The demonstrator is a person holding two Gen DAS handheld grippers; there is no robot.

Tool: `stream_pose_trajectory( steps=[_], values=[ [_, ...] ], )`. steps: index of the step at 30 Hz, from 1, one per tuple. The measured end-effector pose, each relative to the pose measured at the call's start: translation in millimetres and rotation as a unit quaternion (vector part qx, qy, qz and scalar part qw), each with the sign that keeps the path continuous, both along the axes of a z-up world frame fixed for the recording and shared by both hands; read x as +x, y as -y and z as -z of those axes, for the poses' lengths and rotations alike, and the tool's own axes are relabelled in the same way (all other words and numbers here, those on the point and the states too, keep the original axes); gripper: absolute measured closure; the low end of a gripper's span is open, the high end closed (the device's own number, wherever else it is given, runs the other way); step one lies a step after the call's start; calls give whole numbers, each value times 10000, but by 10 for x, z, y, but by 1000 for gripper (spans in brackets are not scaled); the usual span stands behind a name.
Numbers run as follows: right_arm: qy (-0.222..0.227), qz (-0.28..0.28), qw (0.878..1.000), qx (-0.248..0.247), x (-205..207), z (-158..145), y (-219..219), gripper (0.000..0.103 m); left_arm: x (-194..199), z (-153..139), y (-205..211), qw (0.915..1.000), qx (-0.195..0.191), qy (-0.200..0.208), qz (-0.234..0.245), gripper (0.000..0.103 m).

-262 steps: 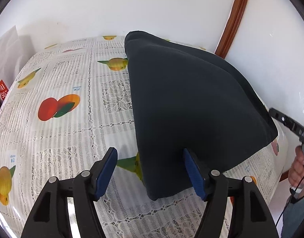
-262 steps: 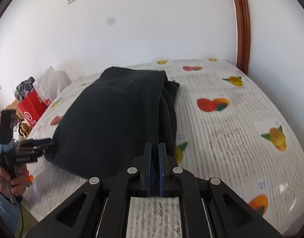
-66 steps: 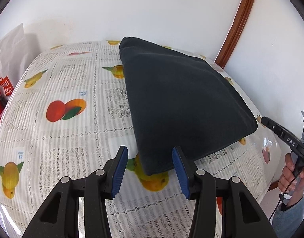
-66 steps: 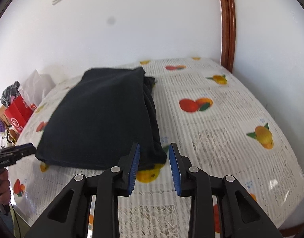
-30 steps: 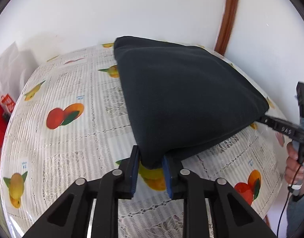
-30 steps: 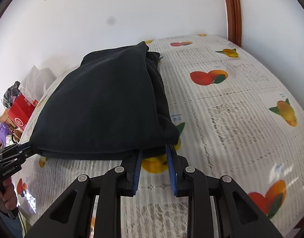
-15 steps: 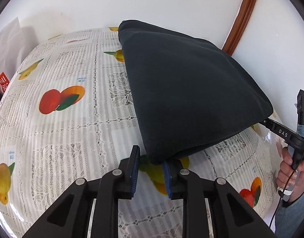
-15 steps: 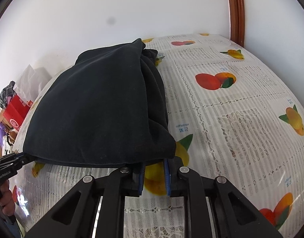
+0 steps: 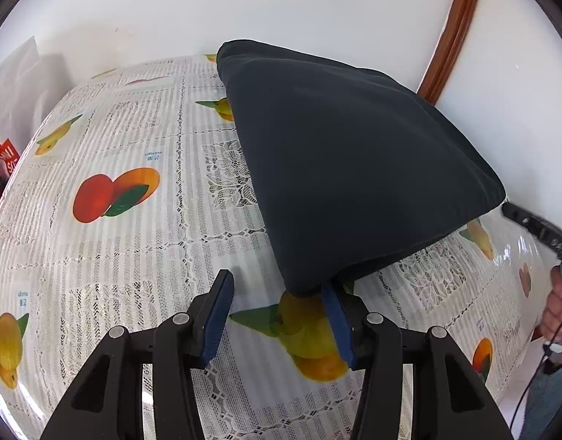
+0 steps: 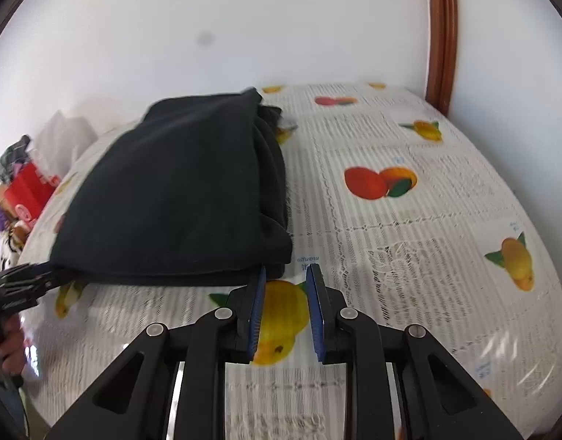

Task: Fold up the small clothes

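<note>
Left gripper (image 9: 277, 306), in the left wrist view, is standing with jaws opening, moderately wide, two blue pads (image 9: 218, 321) showing; the near corner of one folded dark garment (image 9: 347, 168) is hanging just beside the right pad, and I cannot tell whether they are touching. Garment is lying on a fruit-print tablecloth (image 9: 141, 227), reaching back toward the white wall (image 9: 281, 3). At the left edge one red bag (image 9: 4, 161) is being cut off by the frame, contents not visible; a white bag (image 9: 20, 84) is standing behind it. At the right edge a hand (image 9: 556, 311) is gripping the other tool's handle, partly cut off. Right gripper (image 10: 285, 310), in the right wrist view, is showing a narrow gap, jaws opening, nothing between the pads, only a printed yellow fruit beneath. Garment's near corner is sitting just beyond the left fingertip. Far left, red packaging (image 10: 26, 190) and clutter are blurring together, hard to make out. One brown door frame (image 10: 440, 36) is rising at the right.
</note>
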State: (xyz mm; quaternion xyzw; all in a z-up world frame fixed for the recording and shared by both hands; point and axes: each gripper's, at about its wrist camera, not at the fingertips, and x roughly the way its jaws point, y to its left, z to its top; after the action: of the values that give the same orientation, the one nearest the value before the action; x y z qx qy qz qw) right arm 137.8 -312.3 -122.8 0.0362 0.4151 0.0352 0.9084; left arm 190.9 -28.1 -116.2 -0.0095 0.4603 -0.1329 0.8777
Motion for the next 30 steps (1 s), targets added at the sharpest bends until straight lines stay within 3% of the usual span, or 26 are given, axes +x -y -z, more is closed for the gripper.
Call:
stream_pose_trajectory(
  steps=[4,8,10,15,16,17,21,26,30],
  values=[
    [423,-263,9987,-58,-64,-252,-72,76,14,-10,39,10000,41,69,24,55],
    [540,-176,9984,-81,265,-308,-205,76,56,-9,85,9999,141,44,-81,55],
    [340,-105,9993,-75,507,-230,-243,77,41,-5,87,9998,178,83,-69,53],
    [-28,213,9986,478,1032,-53,-185,79,19,0,99,9995,277,153,-100,53],
    [-62,225,9981,571,1079,-46,-176,87,21,-3,94,9995,267,146,-108,53],
    [-46,168,9978,645,1102,-66,-183,100,18,-6,89,9995,255,145,-108,53],
    [594,-15,9966,564,941,-225,-179,100,11,-9,86,9995,253,153,-104,53],
    [73,205,9980,595,1003,-35,-141,97,23,-8,76,9995,267,134,-109,53],
    [241,261,9991,250,758,-88,-220,94,18,-27,70,9993,306,26,-190,52]
  ],
)
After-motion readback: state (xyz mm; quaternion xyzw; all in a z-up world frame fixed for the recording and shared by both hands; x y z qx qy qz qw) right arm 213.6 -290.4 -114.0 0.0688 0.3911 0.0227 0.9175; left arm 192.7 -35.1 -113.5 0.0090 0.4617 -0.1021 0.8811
